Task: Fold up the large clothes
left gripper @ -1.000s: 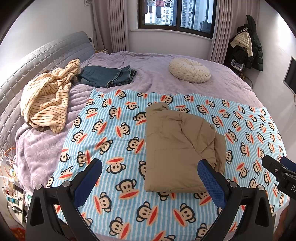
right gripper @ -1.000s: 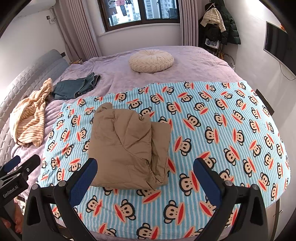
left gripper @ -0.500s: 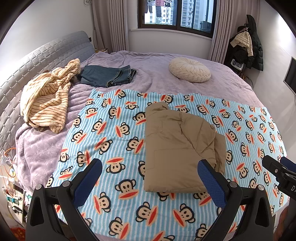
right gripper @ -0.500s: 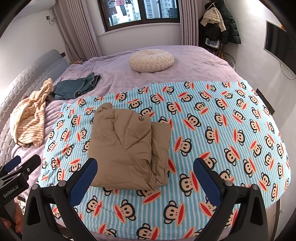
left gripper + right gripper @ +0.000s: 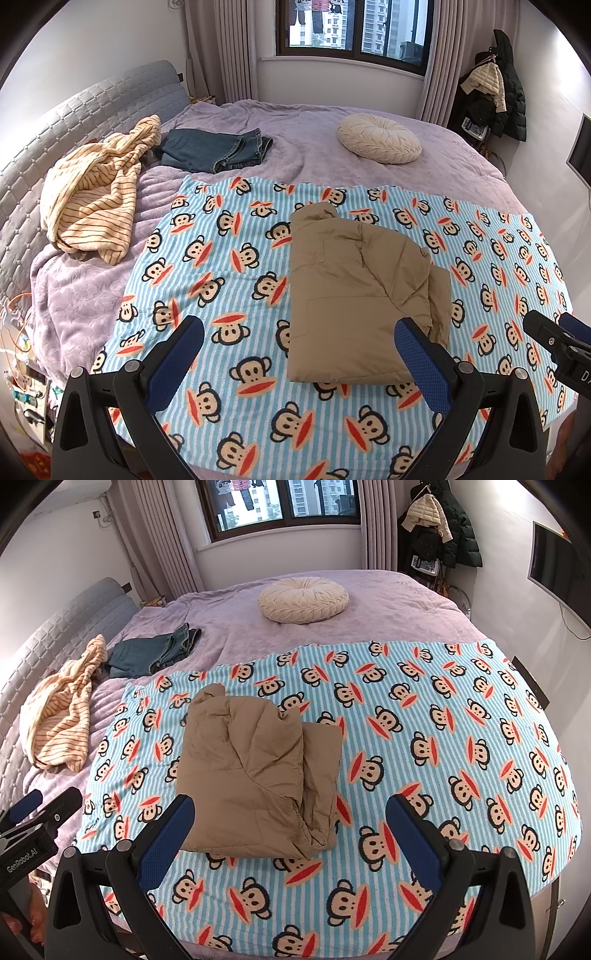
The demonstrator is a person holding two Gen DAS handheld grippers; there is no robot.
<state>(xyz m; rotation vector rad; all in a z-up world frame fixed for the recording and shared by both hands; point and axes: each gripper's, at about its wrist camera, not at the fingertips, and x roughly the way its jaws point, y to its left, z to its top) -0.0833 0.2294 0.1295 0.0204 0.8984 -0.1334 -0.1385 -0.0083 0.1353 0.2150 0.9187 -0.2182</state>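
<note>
The right gripper hangs over the near edge of the bed, its blue-padded fingers spread wide and empty. Between them lies the folded tan jacket on a monkey-print blanket. Farther back — on the purple bedspread — sit a round cushion, folded jeans and a striped garment. The left gripper shows at lower left.

my left gripper is held low in front of me, its blue-padded fingers spread wide with nothing between them. my right gripper sits the same way, jaws wide apart and empty. each one shows at the edge of the other's view, side by side, apart. neither touches anything.
</note>
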